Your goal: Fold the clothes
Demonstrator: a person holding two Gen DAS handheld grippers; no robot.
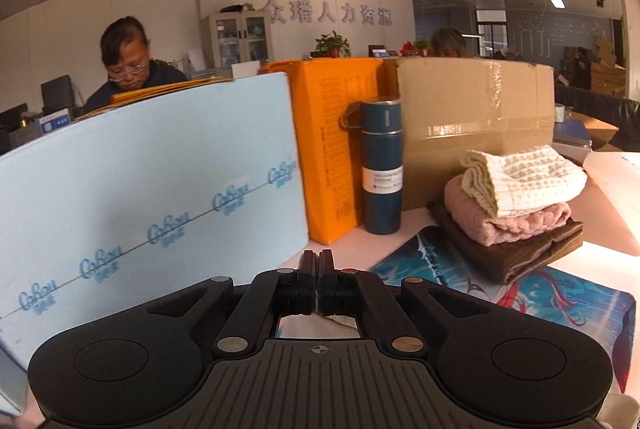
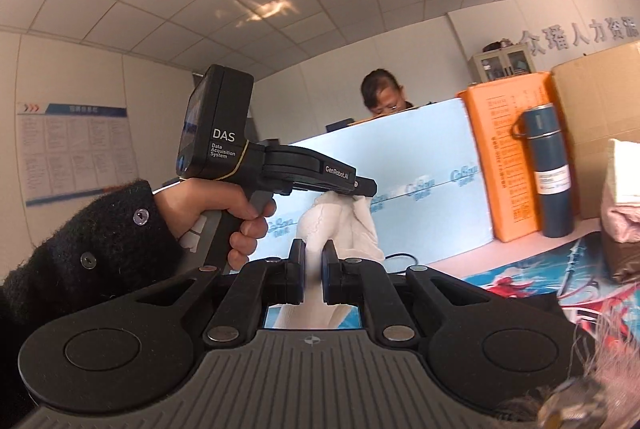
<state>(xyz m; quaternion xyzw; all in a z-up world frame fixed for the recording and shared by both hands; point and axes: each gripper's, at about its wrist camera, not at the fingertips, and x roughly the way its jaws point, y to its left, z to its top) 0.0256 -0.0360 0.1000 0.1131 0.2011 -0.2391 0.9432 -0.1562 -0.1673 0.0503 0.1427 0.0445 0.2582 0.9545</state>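
Note:
A white garment [image 2: 340, 225] hangs in the air between both grippers. My right gripper [image 2: 313, 249] is shut on its lower part. My left gripper [image 2: 362, 189], seen from the side in the right wrist view, pinches the garment's top. In the left wrist view the left gripper [image 1: 318, 259] has its fingers pressed together; the cloth barely shows there. A stack of folded clothes sits at the right on the mat: a cream knit [image 1: 524, 177] on a pink sweater [image 1: 508, 217] on a brown garment [image 1: 516, 249].
A light blue foam board [image 1: 140, 181] stands to the left. An orange box [image 1: 336, 141], a dark blue thermos [image 1: 380, 165] and a cardboard box [image 1: 476, 121] stand behind. A printed blue mat [image 1: 560, 297] covers the table. A person [image 1: 128, 65] sits beyond the board.

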